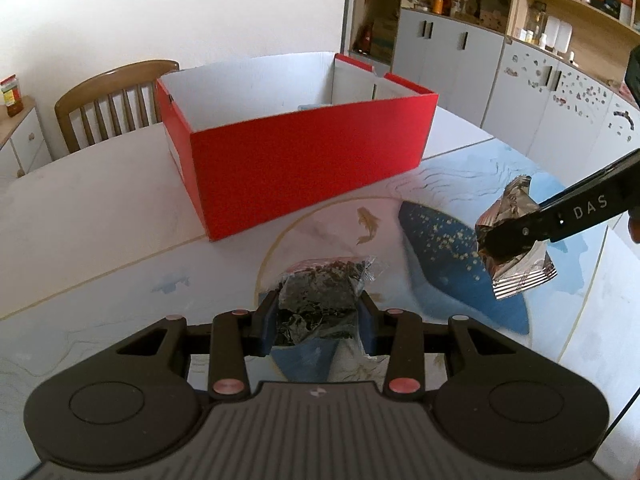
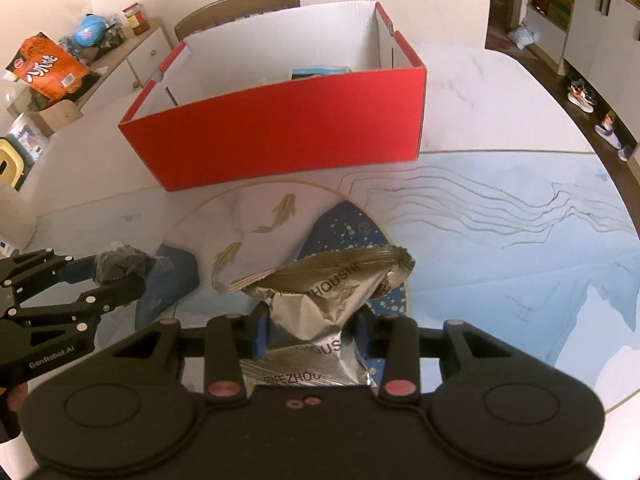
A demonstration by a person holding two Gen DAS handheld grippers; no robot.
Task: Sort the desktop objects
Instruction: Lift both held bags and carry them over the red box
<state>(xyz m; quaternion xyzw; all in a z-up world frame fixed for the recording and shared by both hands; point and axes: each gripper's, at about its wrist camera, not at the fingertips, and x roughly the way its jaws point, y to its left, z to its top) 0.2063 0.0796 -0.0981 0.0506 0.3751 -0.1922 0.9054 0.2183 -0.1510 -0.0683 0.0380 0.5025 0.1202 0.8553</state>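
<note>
My left gripper (image 1: 318, 316) is shut on a clear plastic packet of dark dried stuff (image 1: 320, 296) and holds it above the table. It also shows in the right wrist view (image 2: 120, 266), at the left. My right gripper (image 2: 310, 328) is shut on a crumpled silver foil snack packet (image 2: 320, 292), also held above the table. That packet shows in the left wrist view (image 1: 516, 248), at the right. An open red box (image 1: 304, 160) with white inner walls stands beyond both grippers (image 2: 280, 128). A bluish item (image 2: 320, 72) lies inside it.
The round white table (image 2: 480, 92) has a blue mat with fish pattern (image 2: 500, 248) under the grippers. A wooden chair (image 1: 108, 100) stands behind the box. A side cabinet with snacks (image 2: 52, 68) is far left; grey cupboards (image 1: 448, 52) far right.
</note>
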